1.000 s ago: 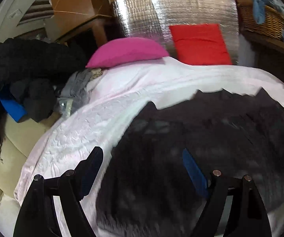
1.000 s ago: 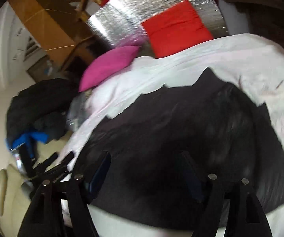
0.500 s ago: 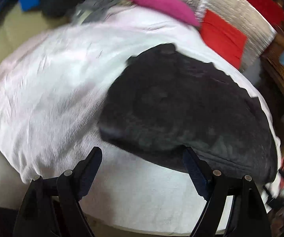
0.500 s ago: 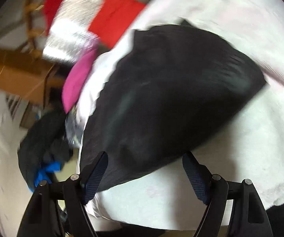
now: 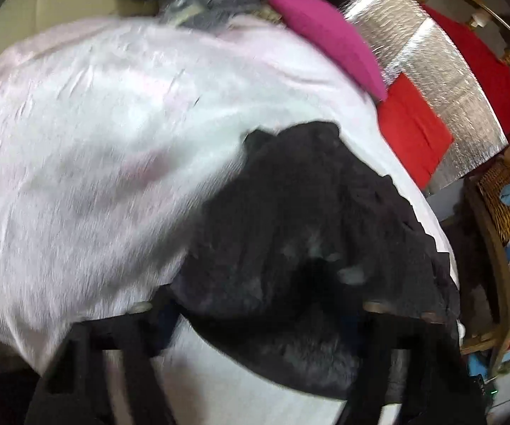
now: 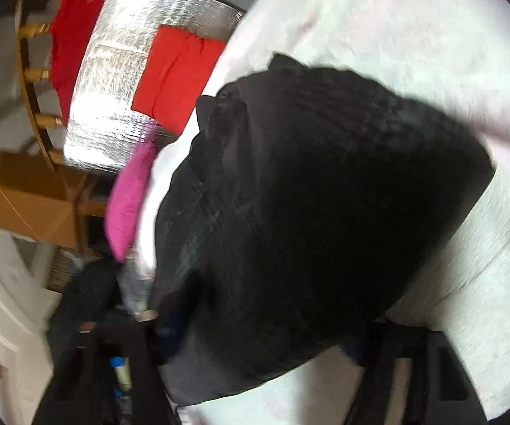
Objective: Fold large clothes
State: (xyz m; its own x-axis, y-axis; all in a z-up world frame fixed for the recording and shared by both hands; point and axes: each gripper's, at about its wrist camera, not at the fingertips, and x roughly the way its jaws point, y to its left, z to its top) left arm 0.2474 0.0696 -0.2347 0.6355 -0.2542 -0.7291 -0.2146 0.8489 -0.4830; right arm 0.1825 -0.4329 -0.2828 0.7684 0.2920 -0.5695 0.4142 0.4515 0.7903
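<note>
A large black garment [image 5: 308, 230] lies spread on a white bedspread [image 5: 95, 141]. In the left wrist view its near edge bunches between the fingers of my left gripper [image 5: 258, 318], whose jaws are closing; the fingertips are lost in dark, blurred cloth. The right wrist view shows the same garment [image 6: 326, 194] on the bedspread [image 6: 396, 17], with its near hem between the fingers of my right gripper [image 6: 265, 333], whose jaws are closing too. A greyer inner layer of cloth shows at the hem near the left finger. Both views are rolled and motion-blurred.
A pink pillow [image 5: 329, 39], a red cushion [image 5: 411, 127] and a silver foil panel [image 5: 432, 56] stand at the bed's far end. A wicker basket [image 5: 506, 205] sits to the right. Dark clothes [image 6: 85, 294] are piled beside the bed, near wooden furniture [image 6: 17, 194].
Both grippers have dropped toward the garment's near edge and rolled, tilting the views. Their jaws have narrowed, and the black cloth now sits between the fingers.
</note>
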